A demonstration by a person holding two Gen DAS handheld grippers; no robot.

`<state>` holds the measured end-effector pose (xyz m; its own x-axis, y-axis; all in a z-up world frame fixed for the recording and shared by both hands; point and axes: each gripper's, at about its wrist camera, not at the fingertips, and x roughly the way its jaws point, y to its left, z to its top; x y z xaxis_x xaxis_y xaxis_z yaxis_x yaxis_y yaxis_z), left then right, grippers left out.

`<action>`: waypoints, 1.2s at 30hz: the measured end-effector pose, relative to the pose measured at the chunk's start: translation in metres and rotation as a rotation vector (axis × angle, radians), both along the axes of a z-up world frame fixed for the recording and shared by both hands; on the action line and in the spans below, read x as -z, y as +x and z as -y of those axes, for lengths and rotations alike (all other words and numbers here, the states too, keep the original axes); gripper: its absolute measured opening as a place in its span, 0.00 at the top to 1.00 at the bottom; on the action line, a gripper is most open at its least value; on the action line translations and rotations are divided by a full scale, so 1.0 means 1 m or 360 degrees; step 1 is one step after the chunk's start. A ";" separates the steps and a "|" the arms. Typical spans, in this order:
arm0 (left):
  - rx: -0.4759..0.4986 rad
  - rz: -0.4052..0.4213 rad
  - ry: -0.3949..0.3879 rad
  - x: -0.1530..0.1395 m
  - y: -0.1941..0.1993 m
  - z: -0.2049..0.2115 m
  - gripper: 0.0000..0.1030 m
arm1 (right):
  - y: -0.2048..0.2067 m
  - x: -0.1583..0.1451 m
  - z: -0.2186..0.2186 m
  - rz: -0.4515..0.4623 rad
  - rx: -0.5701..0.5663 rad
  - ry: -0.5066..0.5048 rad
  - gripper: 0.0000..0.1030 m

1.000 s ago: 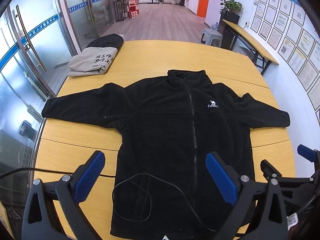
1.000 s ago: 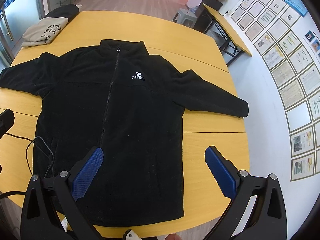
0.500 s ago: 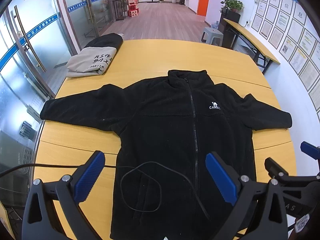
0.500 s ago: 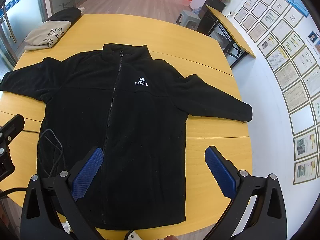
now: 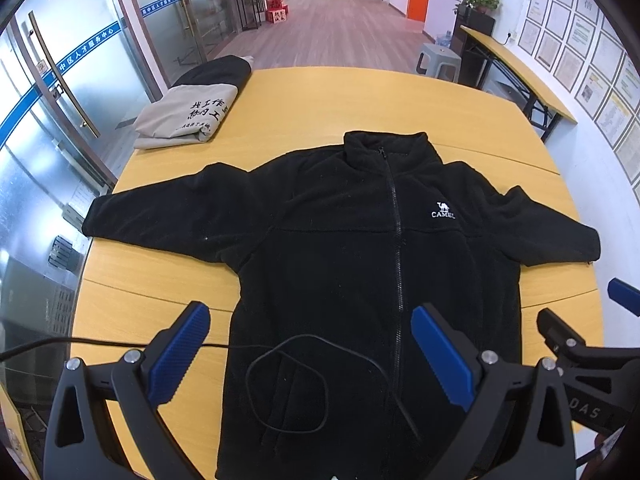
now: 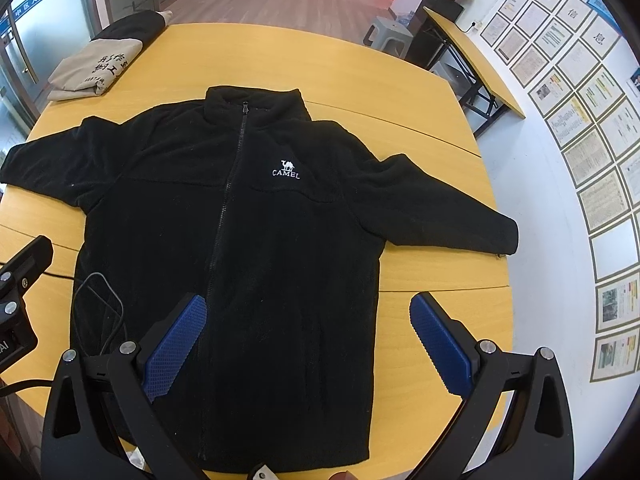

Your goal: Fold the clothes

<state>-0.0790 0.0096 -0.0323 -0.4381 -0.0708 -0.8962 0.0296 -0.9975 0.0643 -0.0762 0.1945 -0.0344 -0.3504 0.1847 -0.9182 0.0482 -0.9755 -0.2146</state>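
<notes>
Black fleece jacket (image 5: pixel 360 264) lies flat on the yellow table (image 5: pixel 304 96), front up, zipped, collar at the far side, hem at the near edge under me. Long axis of the body runs straight away from me along the zipper (image 5: pixel 396 240); both sleeves spread out sideways across it.

My left gripper (image 5: pixel 308 354) hangs above the hem, jaws wide apart, nothing between them. A thin black cable (image 5: pixel 288 384) loops over the fleece right below it. My right gripper (image 6: pixel 308 342) hangs above the hem too, toward the jacket's right-hand edge, jaws equally apart and empty.

The right sleeve (image 6: pixel 440 216) stretches off forward and to the right of my right fingers, cuff near the table edge. The left sleeve (image 5: pixel 160 212) stretches off forward-left of my left fingers. Each sleeve sits nearer its own-side hand, so I judge the first fold is a sleeve brought inward across the chest, each hand taking its own.

Risk as I see it: the cable snagging in the fold on the left. A folded beige garment (image 5: pixel 184 116) sits at the far left, well apart.
</notes>
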 end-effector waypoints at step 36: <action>0.0143 0.0032 0.0135 0.079 -0.108 -0.121 0.00 | -0.081 0.056 -0.136 -0.0099 -0.0015 -0.0259 0.01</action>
<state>-0.1874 0.1301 -0.1114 -0.4209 0.0440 -0.9060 -0.0603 -0.9980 -0.0205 -0.1569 0.3310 -0.0907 -0.4084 0.0319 -0.9123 0.0491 -0.9972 -0.0569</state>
